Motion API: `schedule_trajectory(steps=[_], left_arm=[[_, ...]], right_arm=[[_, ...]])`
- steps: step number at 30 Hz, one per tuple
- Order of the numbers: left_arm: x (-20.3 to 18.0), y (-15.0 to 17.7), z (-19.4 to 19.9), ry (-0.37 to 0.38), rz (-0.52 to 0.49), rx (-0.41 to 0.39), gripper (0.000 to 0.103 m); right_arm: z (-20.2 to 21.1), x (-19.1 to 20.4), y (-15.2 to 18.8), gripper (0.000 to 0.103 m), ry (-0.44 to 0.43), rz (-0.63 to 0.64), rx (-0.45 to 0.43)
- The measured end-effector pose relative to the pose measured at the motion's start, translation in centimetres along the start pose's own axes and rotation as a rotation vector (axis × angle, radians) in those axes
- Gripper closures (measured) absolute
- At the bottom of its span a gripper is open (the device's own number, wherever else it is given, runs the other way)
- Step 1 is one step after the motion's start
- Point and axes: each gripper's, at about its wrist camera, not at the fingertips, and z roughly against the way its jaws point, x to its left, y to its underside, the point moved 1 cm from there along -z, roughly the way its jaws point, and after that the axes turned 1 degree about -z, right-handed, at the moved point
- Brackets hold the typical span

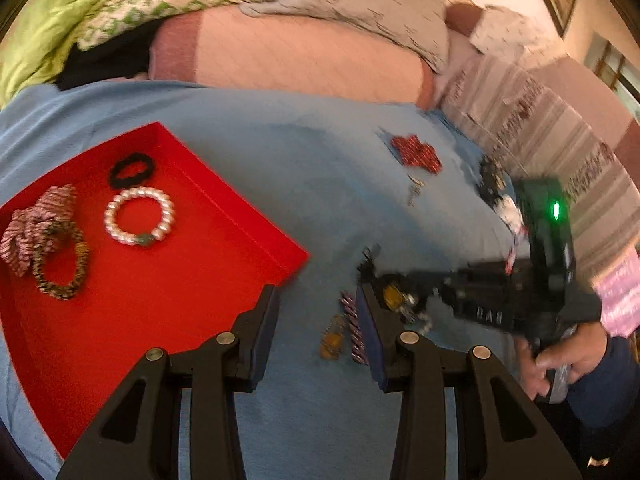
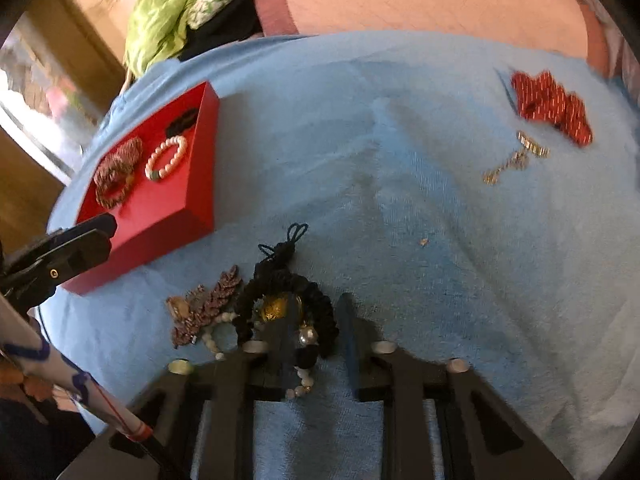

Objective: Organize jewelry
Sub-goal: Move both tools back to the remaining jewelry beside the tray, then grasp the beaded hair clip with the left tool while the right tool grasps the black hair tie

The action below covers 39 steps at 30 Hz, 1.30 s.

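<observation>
A red tray (image 1: 160,300) (image 2: 160,216) on the blue towel (image 1: 280,140) holds a pearl bracelet (image 1: 168,216), a black hair tie (image 1: 116,176), a striped scrunchie (image 1: 24,236) and a brown braided bracelet (image 1: 82,256). My left gripper (image 1: 320,312) stands open by the tray's corner, above a striped drop earring (image 1: 354,332) and an amber pendant (image 1: 332,342). My right gripper (image 2: 318,320) is shut on the black braided bracelet (image 2: 280,280), which carries a gold bead (image 2: 274,308) and pearls. A red scrunchie (image 2: 548,104) and gold earrings (image 2: 516,160) lie far right.
A pink bolster (image 1: 300,52), a grey pillow (image 1: 380,0) and a green blanket (image 1: 60,8) lie beyond the towel. A hand (image 1: 568,356) holds the right tool. A brown leaf-shaped piece (image 2: 216,300) and a pearl strand (image 2: 212,340) lie left of the right gripper.
</observation>
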Motion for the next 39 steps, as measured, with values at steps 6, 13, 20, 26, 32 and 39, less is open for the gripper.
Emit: schedule_trajectory(steps=[6, 13, 20, 26, 32, 39], left_arm=[[-2.9, 1.1, -2.0, 0.078, -0.107, 0.093, 0.065], [-4.5, 1.6, -3.4, 0.073, -0.168, 0.119, 0.065], [-4.5, 1.0, -5.0, 0.027, -0.157, 0.121, 0.065], [-5.2, 0.6, -6.4, 0.015, -0.168, 0.143, 0.065], [-4.7, 0.7, -7.3, -0.017, -0.160, 0.154, 0.066], [-4.4, 0.4, -7.7, -0.052, -0.141, 0.148, 0.093]], right_arm=[[4.3, -1.4, -1.3, 0.095, -0.040, -0.078, -0.183], [5.3, -2.2, -1.4, 0.095, -0.068, -0.137, -0.219], [8.1, -1.9, -1.9, 0.095, -0.196, -0.154, -0.339], [9.2, -3.1, -2.1, 0.095, -0.359, -0.201, -0.383], [11.6, -3.9, -2.4, 0.095, -0.368, -0.213, -0.463], [11.1, -4.0, -2.4, 0.095, -0.345, -0.224, -0.439]])
